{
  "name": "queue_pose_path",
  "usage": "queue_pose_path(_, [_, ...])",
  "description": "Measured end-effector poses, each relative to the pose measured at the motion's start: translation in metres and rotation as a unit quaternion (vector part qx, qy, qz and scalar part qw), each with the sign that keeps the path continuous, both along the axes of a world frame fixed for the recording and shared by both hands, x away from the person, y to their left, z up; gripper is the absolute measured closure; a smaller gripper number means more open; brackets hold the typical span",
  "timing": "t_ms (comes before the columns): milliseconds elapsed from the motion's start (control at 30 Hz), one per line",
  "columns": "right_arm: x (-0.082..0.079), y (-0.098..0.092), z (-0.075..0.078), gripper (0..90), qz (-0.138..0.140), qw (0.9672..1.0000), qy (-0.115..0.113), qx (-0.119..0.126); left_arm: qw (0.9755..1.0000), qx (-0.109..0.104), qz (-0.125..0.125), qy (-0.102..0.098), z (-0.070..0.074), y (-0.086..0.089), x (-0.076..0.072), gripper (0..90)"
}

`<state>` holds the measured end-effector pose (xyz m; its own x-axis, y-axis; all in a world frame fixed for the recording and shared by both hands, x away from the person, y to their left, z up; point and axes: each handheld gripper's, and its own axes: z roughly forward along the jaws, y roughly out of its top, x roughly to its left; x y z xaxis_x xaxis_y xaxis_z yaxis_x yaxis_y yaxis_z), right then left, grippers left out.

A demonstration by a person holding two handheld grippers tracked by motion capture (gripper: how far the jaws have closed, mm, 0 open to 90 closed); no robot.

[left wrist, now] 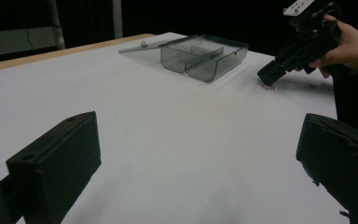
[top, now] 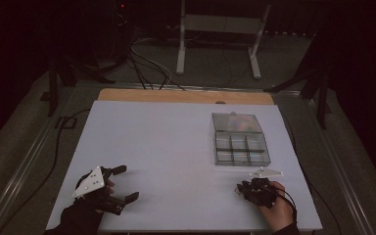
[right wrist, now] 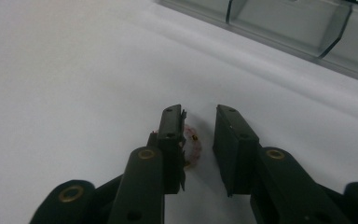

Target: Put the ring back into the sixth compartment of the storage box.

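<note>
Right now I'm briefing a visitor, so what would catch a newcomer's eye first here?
The right gripper, tips down on the white table, its jaws narrowly apart around a small pinkish ring. Beyond it sits a clear compartment box, lid open. The left gripper rests wide open.

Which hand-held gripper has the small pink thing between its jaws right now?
The right hand-held gripper: the small pink piece lies on the white table between its narrowed jaws. The left hand-held gripper stands wide open over bare table.

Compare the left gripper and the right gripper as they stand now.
The left gripper has its jaws spread wide over bare table; the right gripper has narrowed its jaws around a small pink ring-like piece, a gap remaining. The left lies level; the right tilts down. Both are black and hand-held.
</note>
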<state>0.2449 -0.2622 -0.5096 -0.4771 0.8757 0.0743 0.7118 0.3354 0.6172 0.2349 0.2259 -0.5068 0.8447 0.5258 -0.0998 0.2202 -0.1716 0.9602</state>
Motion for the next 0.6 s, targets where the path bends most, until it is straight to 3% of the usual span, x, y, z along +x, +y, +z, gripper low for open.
queue_pose_path(267, [-0.0025, 0.0073, 0.0001, 77.5, 0.002, 0.9994, -0.008, -0.034, 1.0000, 0.001, -0.001, 0.000, 0.0001, -0.0002, -0.0001, 0.9])
queue_pose_path(600, [-0.0021, 0.0100, 0.0004, 83.4, 0.008, 0.9992, -0.005, -0.040, 1.0000, 0.002, -0.001, 0.001, -0.0004, -0.0006, 0.0002, 0.9])
